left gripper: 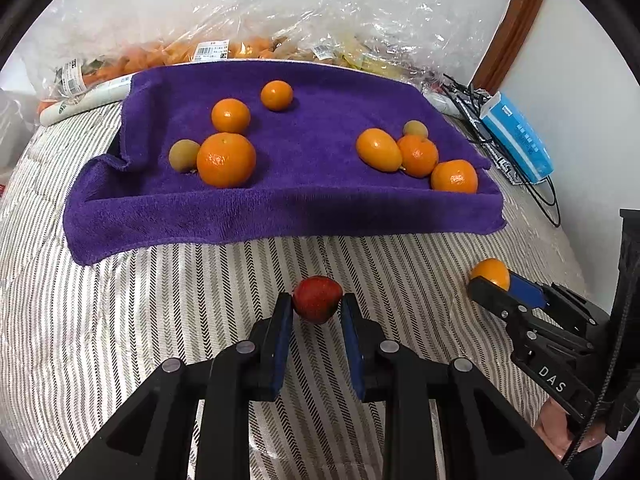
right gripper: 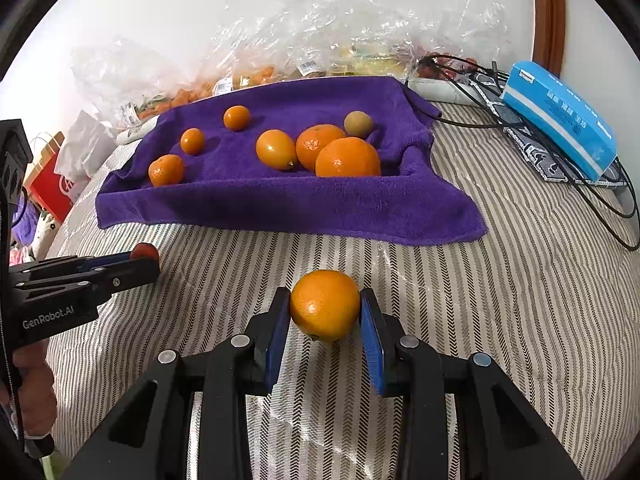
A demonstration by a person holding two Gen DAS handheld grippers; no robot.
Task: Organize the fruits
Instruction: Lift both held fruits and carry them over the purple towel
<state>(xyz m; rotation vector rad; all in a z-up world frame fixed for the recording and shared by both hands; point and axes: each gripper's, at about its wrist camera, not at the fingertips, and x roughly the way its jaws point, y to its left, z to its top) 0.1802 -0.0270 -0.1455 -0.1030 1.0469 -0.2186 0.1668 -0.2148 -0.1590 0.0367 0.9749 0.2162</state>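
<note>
A towel (left gripper: 280,200) is spread on the far part of the bedcover (left gripper: 160,320), with oranges (left gripper: 226,160) grouped on its left and right. Bags (left gripper: 240,48) lie behind it; a box (left gripper: 518,136) lies at far right. Nearer, an apple (left gripper: 318,299) lies left of an orange (right gripper: 325,305).

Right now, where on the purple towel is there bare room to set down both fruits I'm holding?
The purple towel is bare through its middle, between the left cluster around the large orange and the right cluster by the oval orange fruit. The front strip is also free. Both sides are crowded.
</note>
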